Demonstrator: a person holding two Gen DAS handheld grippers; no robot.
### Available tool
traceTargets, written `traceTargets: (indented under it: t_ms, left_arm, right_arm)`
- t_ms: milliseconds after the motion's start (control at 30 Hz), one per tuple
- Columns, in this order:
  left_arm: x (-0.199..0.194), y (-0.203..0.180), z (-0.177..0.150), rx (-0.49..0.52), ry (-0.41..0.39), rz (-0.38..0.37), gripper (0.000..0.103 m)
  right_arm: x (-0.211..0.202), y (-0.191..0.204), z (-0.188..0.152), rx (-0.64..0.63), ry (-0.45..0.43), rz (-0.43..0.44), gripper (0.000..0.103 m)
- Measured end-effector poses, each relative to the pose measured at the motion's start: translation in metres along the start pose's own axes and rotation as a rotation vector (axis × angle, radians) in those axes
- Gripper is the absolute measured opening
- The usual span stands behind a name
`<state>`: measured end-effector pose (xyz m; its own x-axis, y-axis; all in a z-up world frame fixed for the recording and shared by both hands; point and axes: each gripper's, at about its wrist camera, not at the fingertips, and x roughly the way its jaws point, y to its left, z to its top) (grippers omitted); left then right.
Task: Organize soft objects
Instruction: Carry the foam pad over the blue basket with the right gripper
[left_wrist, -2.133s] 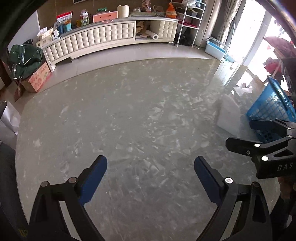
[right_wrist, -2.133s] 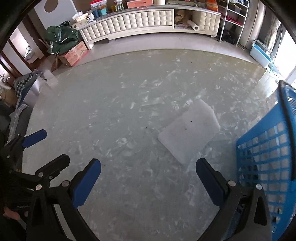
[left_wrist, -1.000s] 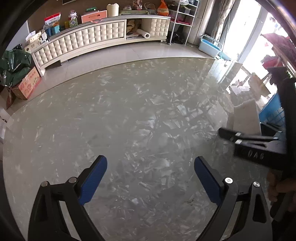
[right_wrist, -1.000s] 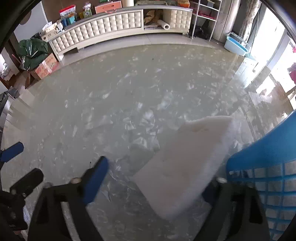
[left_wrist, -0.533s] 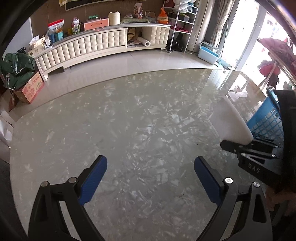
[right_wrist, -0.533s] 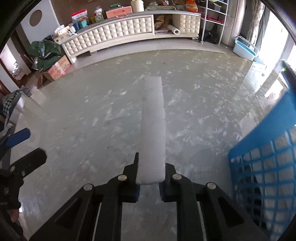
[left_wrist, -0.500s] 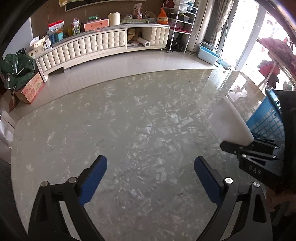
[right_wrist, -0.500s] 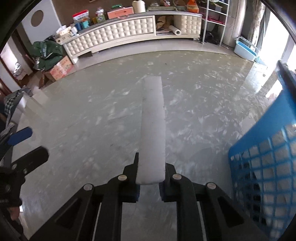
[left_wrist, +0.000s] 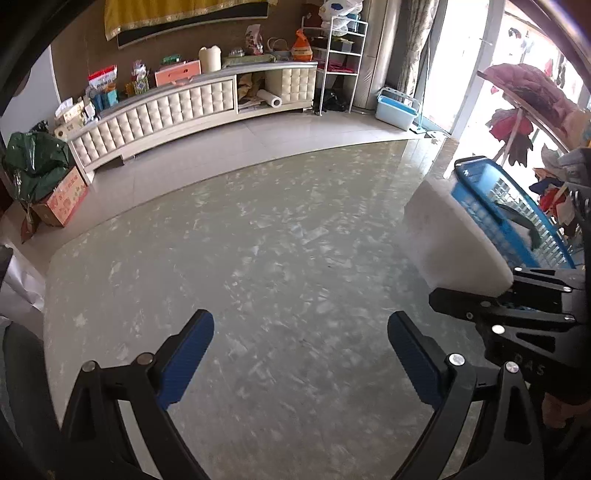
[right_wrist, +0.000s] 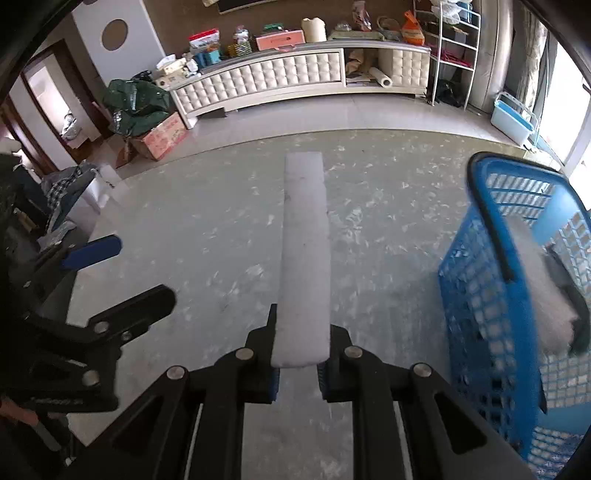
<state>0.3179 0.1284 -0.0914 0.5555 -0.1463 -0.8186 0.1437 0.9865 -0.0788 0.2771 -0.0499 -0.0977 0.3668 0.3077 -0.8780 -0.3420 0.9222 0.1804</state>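
Marble tabletop (right_wrist: 207, 229); foam slab (right_wrist: 304, 258) clamped between right gripper (right_wrist: 298, 363) jaws.

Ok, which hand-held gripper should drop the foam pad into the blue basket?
Right. The right hand-held gripper already clamps the white foam pad, with the blue basket on its right. The left hand-held gripper is open, holding nothing.

Foam pad (right_wrist: 304, 258) above table (right_wrist: 388, 229), basket (right_wrist: 491, 295) at right
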Motion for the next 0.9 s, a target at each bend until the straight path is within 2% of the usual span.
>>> traceTargets:
  t_ms: [200, 500, 900]
  left_arm:
    - [-0.034, -0.024, -0.004, 0.013, -0.03, -0.004, 0.094]
    - [-0.074, -0.069, -0.01, 0.042, -0.057, -0.008, 0.094]
    - [-0.095, -0.13, -0.001, 0.093, -0.087, -0.034, 0.094]
  right_arm:
    - [-0.038, -0.01, -0.016, 0.002, -0.021, 0.047, 0.014]
    - [-0.077, -0.015, -0.026, -0.019, -0.082, 0.061, 0.015]
    - [-0.103, -0.048, -0.038, -0.018, -0.14, 0.033, 0.015]
